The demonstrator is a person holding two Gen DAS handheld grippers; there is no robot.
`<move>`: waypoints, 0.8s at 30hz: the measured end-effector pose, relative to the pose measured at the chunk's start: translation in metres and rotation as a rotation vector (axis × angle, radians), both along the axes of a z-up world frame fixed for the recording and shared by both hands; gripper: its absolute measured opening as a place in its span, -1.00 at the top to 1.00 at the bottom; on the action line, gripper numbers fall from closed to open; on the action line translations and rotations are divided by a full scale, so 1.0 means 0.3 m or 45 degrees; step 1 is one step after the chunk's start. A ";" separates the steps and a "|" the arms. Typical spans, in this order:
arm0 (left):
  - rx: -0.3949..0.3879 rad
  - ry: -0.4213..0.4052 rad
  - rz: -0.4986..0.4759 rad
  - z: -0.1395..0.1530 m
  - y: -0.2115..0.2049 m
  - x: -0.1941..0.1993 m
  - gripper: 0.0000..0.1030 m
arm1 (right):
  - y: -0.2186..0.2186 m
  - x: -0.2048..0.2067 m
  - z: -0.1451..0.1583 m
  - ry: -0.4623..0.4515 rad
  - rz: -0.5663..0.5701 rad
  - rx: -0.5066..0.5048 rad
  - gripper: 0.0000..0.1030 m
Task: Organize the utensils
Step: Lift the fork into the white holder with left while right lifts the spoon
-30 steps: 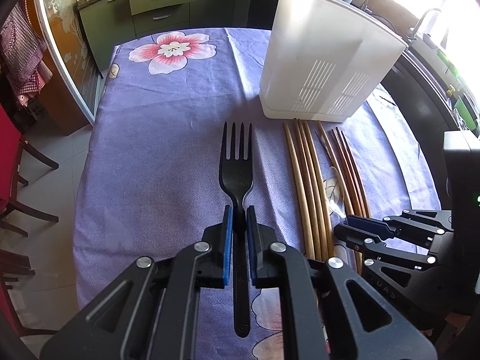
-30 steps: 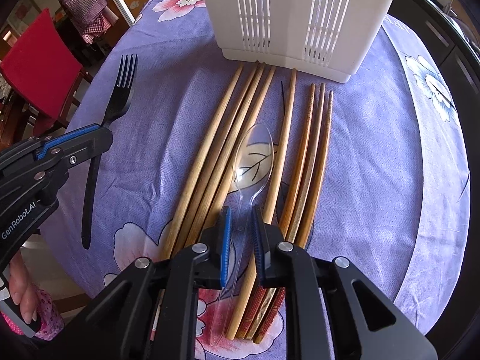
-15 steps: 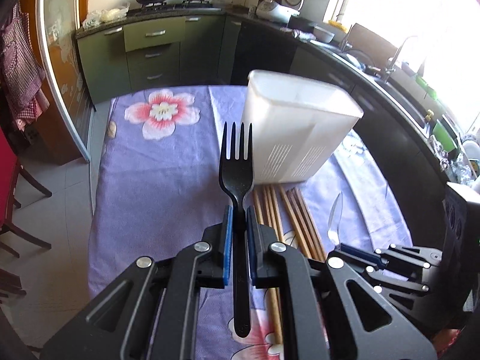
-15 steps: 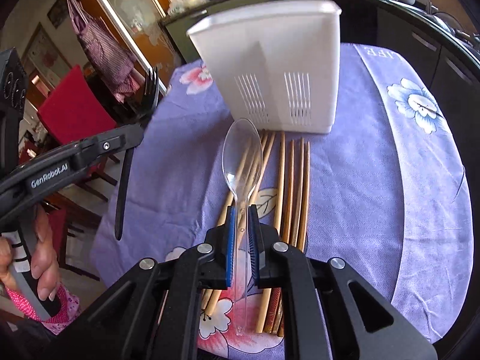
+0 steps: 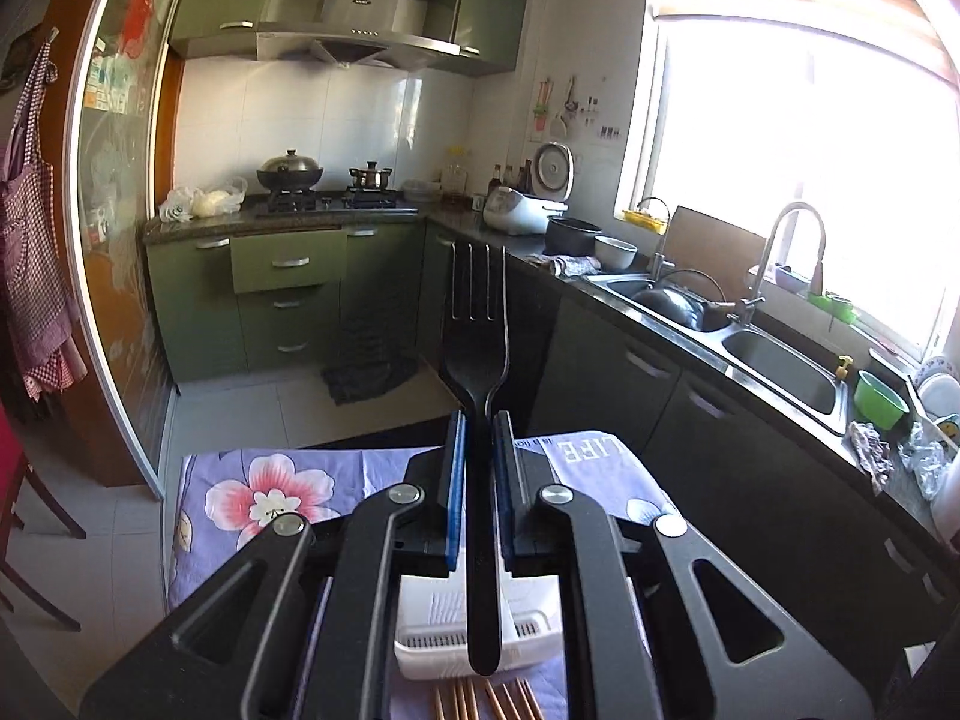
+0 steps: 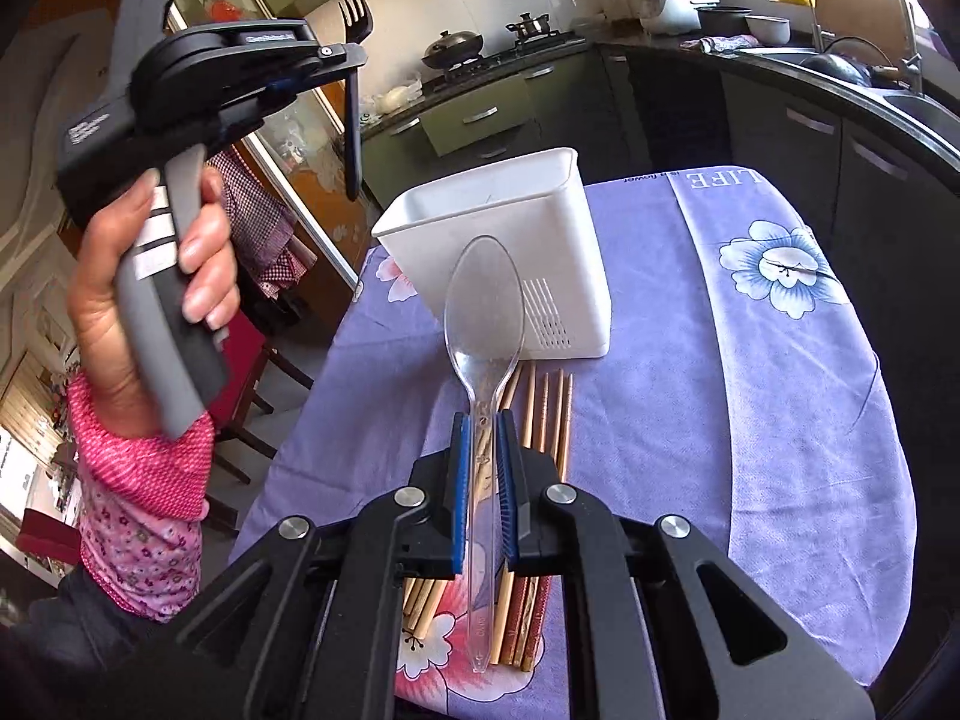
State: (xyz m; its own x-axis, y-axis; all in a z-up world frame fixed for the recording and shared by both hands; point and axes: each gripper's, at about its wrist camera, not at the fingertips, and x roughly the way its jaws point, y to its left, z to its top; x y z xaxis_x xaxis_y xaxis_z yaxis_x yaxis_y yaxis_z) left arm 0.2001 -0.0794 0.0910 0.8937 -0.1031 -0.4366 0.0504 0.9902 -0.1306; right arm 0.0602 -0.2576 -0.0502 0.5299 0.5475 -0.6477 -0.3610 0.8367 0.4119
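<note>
My black fork [image 5: 474,330] is up in the air, pinched by its handle in my left tool [image 5: 478,438]. The blue pads [image 5: 456,480] squeeze it from both sides, so the tool is almost closed on it. The prongs point up and away, toward the green cupboards [image 5: 288,294] and the stove [image 5: 327,199]. The end of the handle hangs over the white holder [image 5: 420,648] below.

My clear spoon [image 6: 483,312] is in the air too. My right tool [image 6: 483,438] grips it on the thin part just under the bowl, with the two sides close together on it. The bowl of the spoon points up and sits in front of the white holder in the right view. The end of the handle sticks out back between the tool's arms.

The white holder stands upright on the counter [image 6: 780,420], which has a purple cloth with flowers on it. Its top is open, and it has thin slots low on its sides.

The wooden chopsticks [image 6: 549,414] lie flat on the cloth, side by side, just in front of the holder. Their tips point at it.

My left hand [image 6: 150,276] wraps around the grey handle of the left tool, off to the side of the holder and high above the counter. I wear a pink sleeve [image 6: 141,480].

A sink [image 5: 786,372] sits under the bright window [image 5: 798,180].
</note>
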 end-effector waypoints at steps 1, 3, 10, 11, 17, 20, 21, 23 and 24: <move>0.003 -0.014 0.009 -0.015 -0.006 0.017 0.82 | -0.007 0.004 0.001 -0.001 -0.003 0.005 0.81; 0.014 -0.029 0.019 -0.057 -0.015 0.048 0.82 | -0.028 0.006 0.007 -0.009 -0.012 0.018 0.81; 0.041 -0.019 0.054 -0.192 -0.032 0.091 0.82 | -0.028 0.015 0.056 -0.066 -0.019 0.024 0.81; 0.040 -0.014 0.058 -0.211 -0.028 0.089 0.82 | -0.025 0.017 0.067 -0.076 -0.018 0.024 0.81; 0.077 0.002 0.074 -0.283 -0.034 0.081 0.48 | -0.010 0.046 0.148 -0.151 -0.028 0.018 0.81; 0.100 -0.010 0.078 -0.289 -0.036 0.065 0.41 | -0.005 0.060 0.204 -0.210 -0.040 0.011 0.81; 0.110 -0.015 0.082 -0.288 -0.031 0.055 0.39 | -0.004 0.065 0.230 -0.238 -0.047 0.009 0.81; 0.134 -0.027 0.103 -0.280 -0.027 0.034 0.31 | -0.001 0.080 0.285 -0.302 -0.070 0.009 0.81; 0.135 -0.030 0.107 -0.272 -0.019 0.027 0.25 | 0.000 0.092 0.314 -0.333 -0.081 0.017 0.81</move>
